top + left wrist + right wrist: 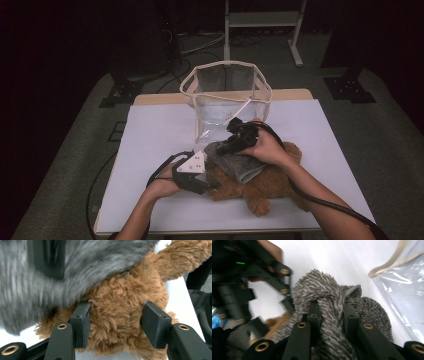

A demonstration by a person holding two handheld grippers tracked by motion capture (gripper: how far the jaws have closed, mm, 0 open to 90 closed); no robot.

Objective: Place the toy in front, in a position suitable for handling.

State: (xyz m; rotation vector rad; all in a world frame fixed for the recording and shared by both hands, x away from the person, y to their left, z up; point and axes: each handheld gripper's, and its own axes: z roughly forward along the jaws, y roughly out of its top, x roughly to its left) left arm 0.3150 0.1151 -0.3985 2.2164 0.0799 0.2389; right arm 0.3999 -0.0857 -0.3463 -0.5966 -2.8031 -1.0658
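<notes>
My left claw (115, 322) is clamped on the brown plush bear (117, 322), which lies on the white surface (150, 135). My right claw (329, 312) pinches a fold of the grey fuzzy garment (329, 290) draped over it. Both look soft, light and floppy, so I judge a bunched fold grips best. The high view adds the clear bag (225, 90) standing behind; the left gripper view shows fur bulging between the jaws.

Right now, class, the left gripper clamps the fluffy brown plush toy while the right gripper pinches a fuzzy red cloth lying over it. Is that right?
Not quite: the cloth is grey, not red. The right gripper view shows the right gripper pinching a fold of the fuzzy grey cloth. The rest holds: the left gripper clamps the fluffy brown plush toy, with the cloth lying over it.
</notes>
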